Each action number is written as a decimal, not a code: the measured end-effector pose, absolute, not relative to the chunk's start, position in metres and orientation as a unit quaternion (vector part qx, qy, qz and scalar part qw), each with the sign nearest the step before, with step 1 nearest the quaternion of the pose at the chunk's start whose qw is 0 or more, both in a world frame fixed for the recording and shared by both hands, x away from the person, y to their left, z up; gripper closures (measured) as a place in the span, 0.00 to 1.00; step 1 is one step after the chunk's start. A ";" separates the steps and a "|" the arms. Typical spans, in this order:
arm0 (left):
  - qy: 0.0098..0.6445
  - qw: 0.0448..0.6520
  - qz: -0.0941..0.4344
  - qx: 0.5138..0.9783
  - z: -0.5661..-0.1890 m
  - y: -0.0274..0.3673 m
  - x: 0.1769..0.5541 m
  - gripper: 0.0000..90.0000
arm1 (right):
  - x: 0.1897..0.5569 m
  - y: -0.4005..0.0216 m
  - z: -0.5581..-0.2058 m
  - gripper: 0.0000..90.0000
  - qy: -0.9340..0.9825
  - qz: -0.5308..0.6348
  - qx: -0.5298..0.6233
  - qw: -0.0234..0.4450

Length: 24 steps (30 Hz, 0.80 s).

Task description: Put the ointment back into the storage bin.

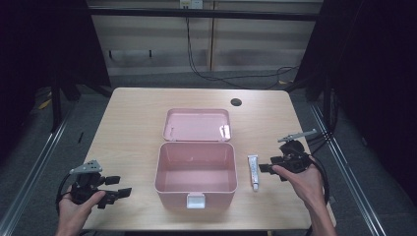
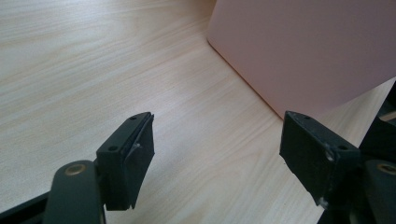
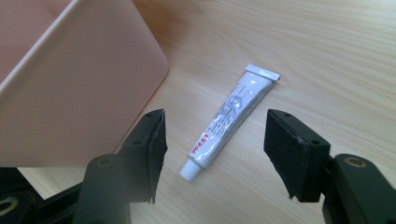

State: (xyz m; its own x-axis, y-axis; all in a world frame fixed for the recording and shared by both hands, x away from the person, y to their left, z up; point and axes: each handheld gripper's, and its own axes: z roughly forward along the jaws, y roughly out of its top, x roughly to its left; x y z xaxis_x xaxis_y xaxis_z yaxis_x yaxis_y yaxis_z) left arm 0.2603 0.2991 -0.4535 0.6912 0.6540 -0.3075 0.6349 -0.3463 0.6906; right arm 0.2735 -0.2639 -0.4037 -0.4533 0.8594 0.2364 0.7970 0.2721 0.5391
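Wooden table [image 1: 133, 118], round hole [image 1: 236, 102]

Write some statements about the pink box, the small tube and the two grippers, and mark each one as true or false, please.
1. The pink box stands open, with its lid lying back behind it. True.
2. The white tube lies inside the box. False: it lies on the table, beside the box, on the right gripper's side.
3. The right gripper is shut on the tube. False: its jaws stand open on either side of the tube and do not touch it.
4. The left gripper is open and holds nothing. True.
5. The tube's cap end points away from the right gripper. False: in the right gripper view the cap end points toward the jaws.
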 end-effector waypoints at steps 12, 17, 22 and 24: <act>0.393 0.417 0.012 0.820 -0.453 0.299 0.260 0.28 | 0.285 -0.254 -0.397 0.44 0.826 0.251 0.504 0.009; 0.393 0.417 0.011 0.819 -0.453 0.299 0.260 0.26 | 0.289 -0.250 -0.393 0.45 0.829 0.238 0.506 -0.003; 0.392 0.414 0.016 0.821 -0.453 0.298 0.260 0.26 | 0.294 -0.248 -0.396 0.46 0.834 0.218 0.507 -0.015; 0.393 0.417 0.016 0.820 -0.453 0.298 0.260 0.26 | 0.296 -0.247 -0.397 0.46 0.835 0.214 0.506 -0.015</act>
State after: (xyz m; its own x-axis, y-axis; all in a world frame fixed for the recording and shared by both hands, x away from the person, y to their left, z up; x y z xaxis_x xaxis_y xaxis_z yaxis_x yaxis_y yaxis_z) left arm 0.2598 0.2983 -0.4531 0.6906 0.6572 -0.3018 0.6310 -0.3438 0.6954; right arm 0.2958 -0.2473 -0.3971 -0.4871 0.8393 0.2416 0.8519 0.3955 0.3433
